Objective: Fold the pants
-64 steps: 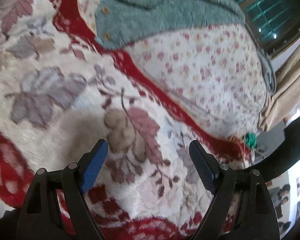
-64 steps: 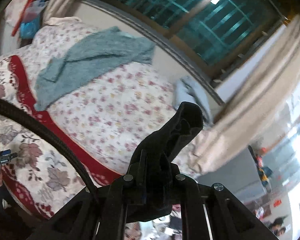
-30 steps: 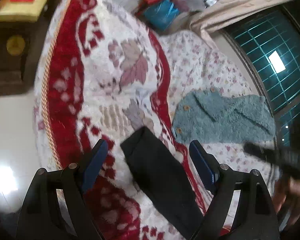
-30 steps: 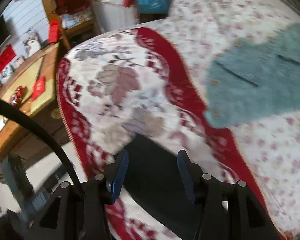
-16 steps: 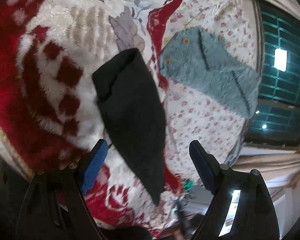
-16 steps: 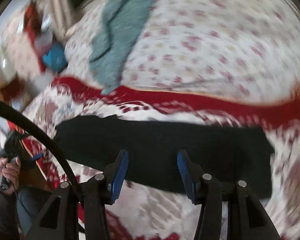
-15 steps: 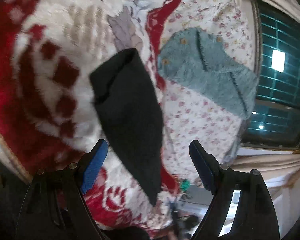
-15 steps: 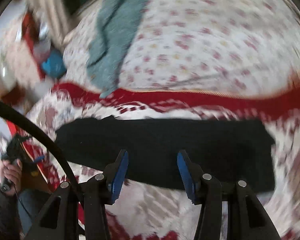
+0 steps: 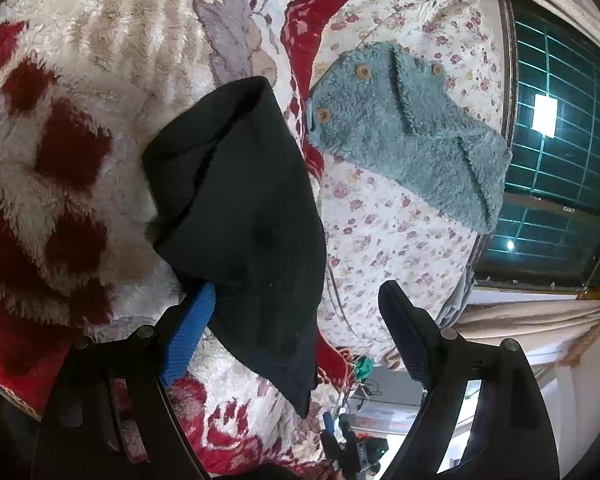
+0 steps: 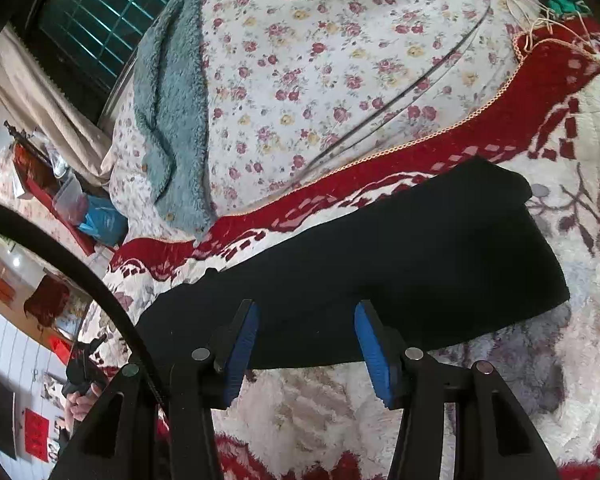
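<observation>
The black pants (image 9: pixel 252 216) lie as a long folded strip on the red and white fleece blanket (image 9: pixel 60 128). In the left wrist view one end gapes open toward the upper left. My left gripper (image 9: pixel 300 312) is open, close over the pants; its left blue pad (image 9: pixel 188 332) is at the near edge of the cloth and partly under it. In the right wrist view the pants (image 10: pixel 380 256) run across the middle. My right gripper (image 10: pixel 306 340) is open, its fingertips at the pants' near long edge.
A teal fleece cardigan (image 9: pixel 412 136) lies on the floral sheet (image 10: pixel 320 60) beyond the blanket. A barred window (image 9: pixel 560 112) and beige curtain (image 9: pixel 532 320) stand behind. The bed's edge drops to room clutter (image 10: pixel 72 204).
Both grippers have come in closer to the pants. My left gripper's blue pad now reaches the cloth's edge. My right gripper has steadied at the long edge.
</observation>
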